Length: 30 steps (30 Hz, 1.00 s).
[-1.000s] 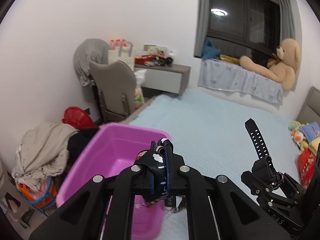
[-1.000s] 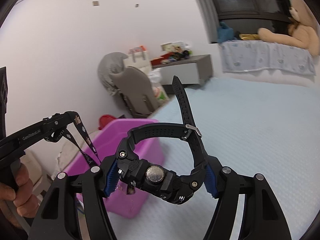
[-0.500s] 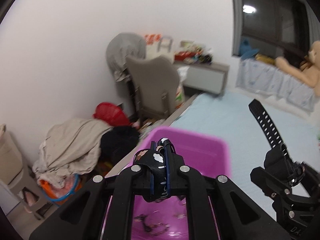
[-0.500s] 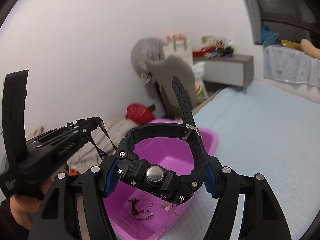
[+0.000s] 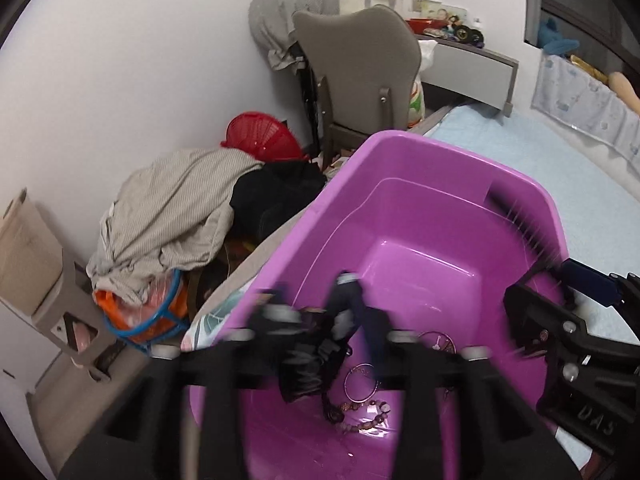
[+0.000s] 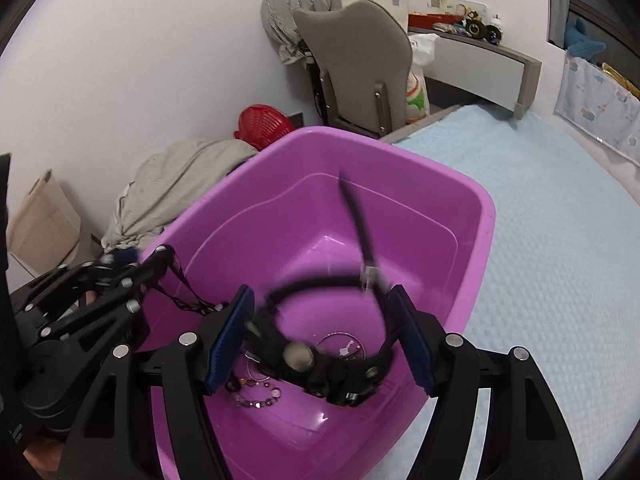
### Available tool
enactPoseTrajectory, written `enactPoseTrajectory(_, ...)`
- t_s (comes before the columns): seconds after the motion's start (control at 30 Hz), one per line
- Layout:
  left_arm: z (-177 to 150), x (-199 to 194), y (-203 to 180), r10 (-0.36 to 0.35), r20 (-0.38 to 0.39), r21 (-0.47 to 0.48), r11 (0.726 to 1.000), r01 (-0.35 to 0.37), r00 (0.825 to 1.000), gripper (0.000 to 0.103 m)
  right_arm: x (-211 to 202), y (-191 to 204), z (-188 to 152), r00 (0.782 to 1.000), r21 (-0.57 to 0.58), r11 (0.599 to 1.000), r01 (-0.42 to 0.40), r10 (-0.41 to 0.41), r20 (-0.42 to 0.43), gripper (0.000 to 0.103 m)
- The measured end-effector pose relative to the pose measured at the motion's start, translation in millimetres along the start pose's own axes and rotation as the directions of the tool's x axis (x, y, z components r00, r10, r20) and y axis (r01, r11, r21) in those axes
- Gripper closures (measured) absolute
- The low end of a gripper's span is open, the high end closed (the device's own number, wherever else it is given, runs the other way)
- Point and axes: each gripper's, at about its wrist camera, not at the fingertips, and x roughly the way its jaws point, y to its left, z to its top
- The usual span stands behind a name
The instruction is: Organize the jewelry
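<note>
A purple plastic tub (image 5: 448,160) (image 6: 436,172) sits on the light blue bed; bead bracelets and rings (image 5: 362,404) (image 6: 256,396) lie on its floor. My right gripper (image 6: 324,340) is over the tub with its jaws spread. A black watch (image 6: 320,364) is between the blue pads, blurred and tilted, apparently loose. My left gripper (image 5: 326,332) is blurred over the tub's near left rim. A dark patterned strap (image 5: 304,364) (image 6: 180,284) hangs from it into the tub. Its jaws look parted, but the blur hides whether they still pinch the strap.
The tub stands at the bed's left edge. Beyond that edge are a pile of clothes (image 5: 172,208), a red basket (image 5: 260,136), a grey chair (image 5: 360,68) and a desk (image 6: 480,60). The blue bedcover (image 6: 560,240) stretches to the right.
Both grippers have moved forward and tipped down over the tub. The right jaws have opened wider and the watch has slipped lower between them. The left jaws seem to have parted.
</note>
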Motion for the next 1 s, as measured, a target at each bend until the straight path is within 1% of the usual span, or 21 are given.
enactPoseTrajectory(0.03, -0.4, -2.3, 1.8, 0.005, 0.016, -0.014, 1.0, -0.005, 1.0, 0.023, -0.3, 0.2, 0.2, 1.0, 0.002, 1.0, 0.008, -0.008, 0.0, 0.032)
enactPoseTrajectory(0.07, -1.7, -7.7, 3.5, 0.017, 0.05, -0.027, 1.0, -0.015, 0.999, 0.023, -0.7, -0.5, 0.4, 1.0, 0.007, 1.0, 0.02, -0.02, 0.004, 0.031)
enactPoseTrajectory(0.13, -1.6, -12.0, 1.2, 0.022, 0.059, -0.023, 1.0, -0.021, 0.998, 0.021, -0.7, -2.9, 0.7, 1.0, 0.011, 1.0, 0.024, -0.024, 0.008, 0.031)
enactPoseTrajectory(0.27, -3.1, -14.1, 0.7, 0.02, 0.045, -0.022, 1.0, -0.019, 0.999, 0.02, -4.3, -6.1, -6.1, 1.0, 0.028, 0.999, 0.026, -0.026, 0.009, 0.031)
enactPoseTrajectory(0.4, -5.8, -15.4, 5.5, 0.012, 0.034, -0.041, 0.999, -0.01, 0.999, 0.019, -11.1, -2.0, -15.8, 1.0, 0.035, 0.999, 0.02, -0.021, 0.011, 0.031)
enactPoseTrajectory(1.0, -25.6, -33.6, 10.3, -0.001, 0.034, -0.055, 0.998, 0.003, 0.999, 0.018, -28.2, -1.8, -41.3, 1.0, 0.07, 0.998, 0.0, -0.002, 0.024, 0.031)
